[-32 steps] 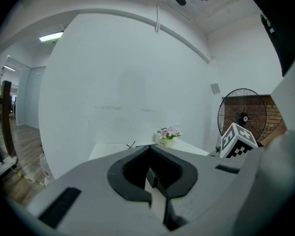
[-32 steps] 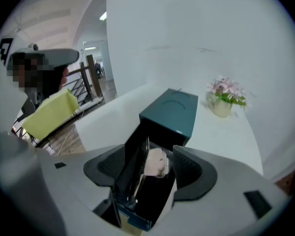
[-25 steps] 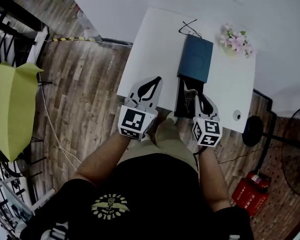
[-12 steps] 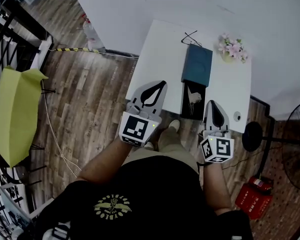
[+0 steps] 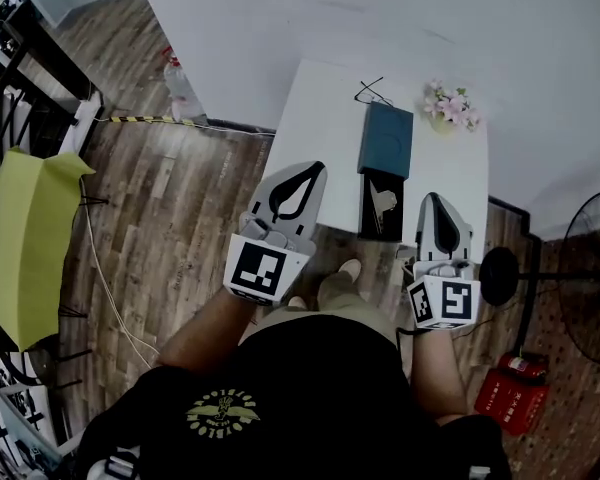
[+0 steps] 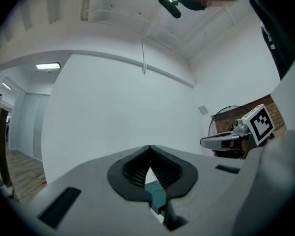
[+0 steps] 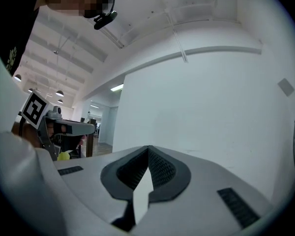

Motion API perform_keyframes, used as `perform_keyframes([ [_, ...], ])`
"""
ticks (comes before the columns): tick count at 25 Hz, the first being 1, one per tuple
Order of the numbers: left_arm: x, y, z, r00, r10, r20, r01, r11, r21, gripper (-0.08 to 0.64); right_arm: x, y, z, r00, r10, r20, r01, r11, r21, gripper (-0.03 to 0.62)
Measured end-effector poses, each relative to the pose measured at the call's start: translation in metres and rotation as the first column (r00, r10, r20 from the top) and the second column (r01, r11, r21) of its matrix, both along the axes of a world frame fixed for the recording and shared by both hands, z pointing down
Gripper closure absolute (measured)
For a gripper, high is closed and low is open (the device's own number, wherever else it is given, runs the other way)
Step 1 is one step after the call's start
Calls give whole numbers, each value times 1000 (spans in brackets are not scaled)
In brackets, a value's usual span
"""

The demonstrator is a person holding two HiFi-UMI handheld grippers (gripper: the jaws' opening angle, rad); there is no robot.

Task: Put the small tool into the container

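- Two grippers, left gripper (image 5: 316, 168) and right gripper (image 5: 431, 198): both have jaws closed tip to tip, grip nothing, and hang over the table's near edge
- One small tool (image 5: 384, 202), pale, lies inside the one black container (image 5: 371, 226) at the near edge; one teal cover (image 5: 385, 140) touches its far end
- Glasses (image 5: 372, 92) at the far edge, flowers (image 5: 448, 106) at the far right corner
- White table (image 5: 320, 128), wood floor (image 5: 180, 198), fan (image 5: 592, 273) at right

head view: camera above the person, facing steeply down on the white table (image 5: 320, 118) and both grippers, with the table well below. left gripper view: camera on the left gripper (image 5: 315, 168), close behind its jaws, facing level at a white wall (image 6: 113, 107). right gripper view: likewise on the right gripper (image 5: 432, 200). both gripper views share that wall, and each catches the other gripper at its edge.
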State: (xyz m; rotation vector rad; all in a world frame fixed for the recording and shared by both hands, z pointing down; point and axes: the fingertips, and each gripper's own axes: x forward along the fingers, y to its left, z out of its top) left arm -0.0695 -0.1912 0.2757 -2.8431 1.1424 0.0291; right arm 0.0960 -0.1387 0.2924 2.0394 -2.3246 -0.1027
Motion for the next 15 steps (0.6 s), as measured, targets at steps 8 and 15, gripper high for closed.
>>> perform_keyframes([
  [8,2,16,-34,999,40,-5,-40,998,50,552,-22,11,-47,998,-34,-43,37,997,63,591],
  [15,10,19,-44,999,41,-19,-40,998,49,552,-16,14,-48,998,-29,-50,31,998,49,591],
])
